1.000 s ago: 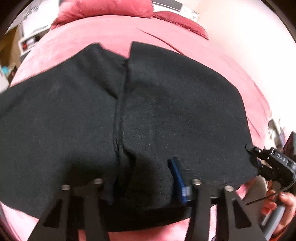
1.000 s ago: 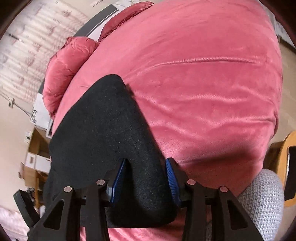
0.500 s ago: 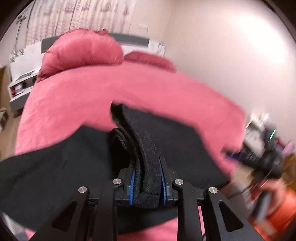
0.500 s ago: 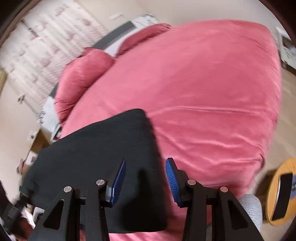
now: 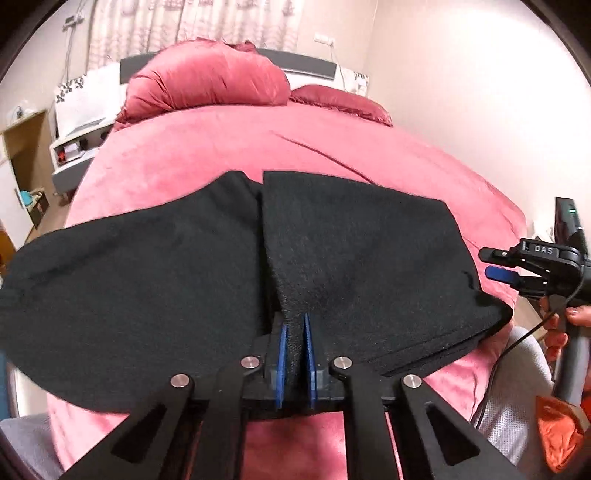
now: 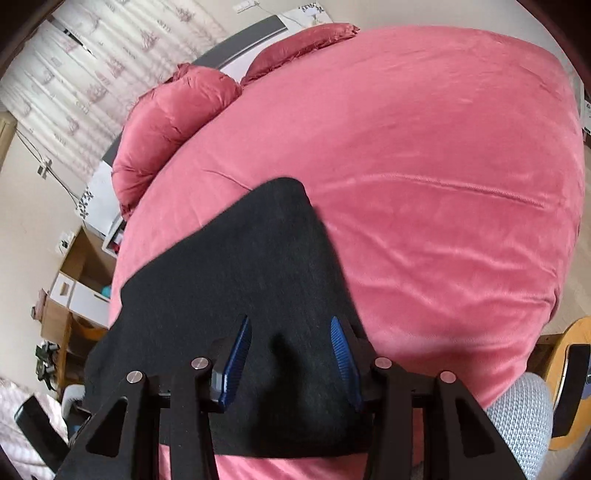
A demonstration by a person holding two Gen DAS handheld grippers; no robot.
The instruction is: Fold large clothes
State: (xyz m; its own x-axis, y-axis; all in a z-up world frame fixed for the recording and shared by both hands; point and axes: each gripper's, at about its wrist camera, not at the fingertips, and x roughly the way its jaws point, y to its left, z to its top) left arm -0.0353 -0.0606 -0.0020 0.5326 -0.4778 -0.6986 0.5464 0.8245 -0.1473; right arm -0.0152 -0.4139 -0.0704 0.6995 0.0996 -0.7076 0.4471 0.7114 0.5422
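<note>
Black fabric, a large dark garment (image 5: 166,280), is lying spread across the near part of a bed covered in a pink velvet blanket (image 5: 258,147), and you are working at its near edge with a tool in each hand. Your left tool (image 5: 294,354) is clenching a raised ridge of the garment between its two blue pads (image 5: 282,365), right where a seam or fold line is running away from you up the middle of the cloth. To the left of that line the fabric is lying flat and wide; to the right a second panel is lying with its near edge doubled, showing layered hems close to the edge of the bed. Your right tool (image 6: 291,354) is hovering just above the right-hand part of the garment with its blue pads (image 6: 343,354) spread apart, holding nothing; the black cloth is showing between them. From the left tool's camera, the right tool (image 5: 517,269) is appearing at the far right, just beside the garment's right corner, with your right hand (image 5: 565,325) wrapping its handle. Two pink pillows (image 5: 207,81) are resting at the head of the bed against a grey headboard (image 5: 303,64), with patterned curtains (image 5: 192,22) behind. A grey knitted seat or cushion (image 6: 524,417) is sitting beside the bed's near corner.
</note>
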